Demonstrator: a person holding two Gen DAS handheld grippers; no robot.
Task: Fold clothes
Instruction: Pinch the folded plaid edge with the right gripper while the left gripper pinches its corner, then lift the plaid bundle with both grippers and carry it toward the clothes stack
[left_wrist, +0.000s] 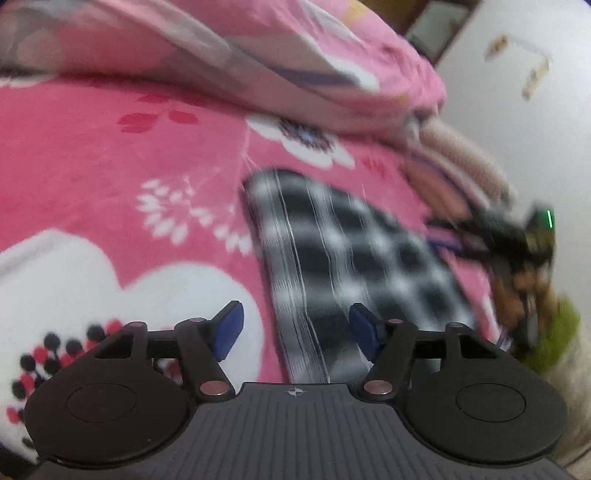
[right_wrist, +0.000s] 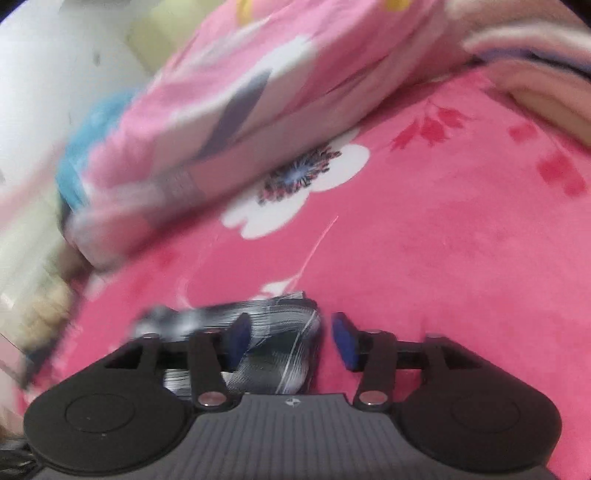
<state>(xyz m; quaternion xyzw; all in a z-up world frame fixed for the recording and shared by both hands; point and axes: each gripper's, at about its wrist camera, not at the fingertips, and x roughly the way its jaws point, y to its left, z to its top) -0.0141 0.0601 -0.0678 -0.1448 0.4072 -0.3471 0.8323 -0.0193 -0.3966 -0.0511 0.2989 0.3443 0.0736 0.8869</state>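
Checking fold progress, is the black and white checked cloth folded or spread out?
Folded. The checked cloth lies as a narrow, layered strip on the pink blanket, with stacked edges showing at its end in the right wrist view.

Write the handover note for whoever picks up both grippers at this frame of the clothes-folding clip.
Left gripper: open, nothing between its pads.
Right gripper: open, pads not pressing the cloth.
Checked cloth: lies in a narrow folded strip on the pink floral blanket; one end sits at the right gripper's jaws.
Done: cloth looks folded lengthwise and released.
Left: probably a further fold; blur hides how tidy the edges are.
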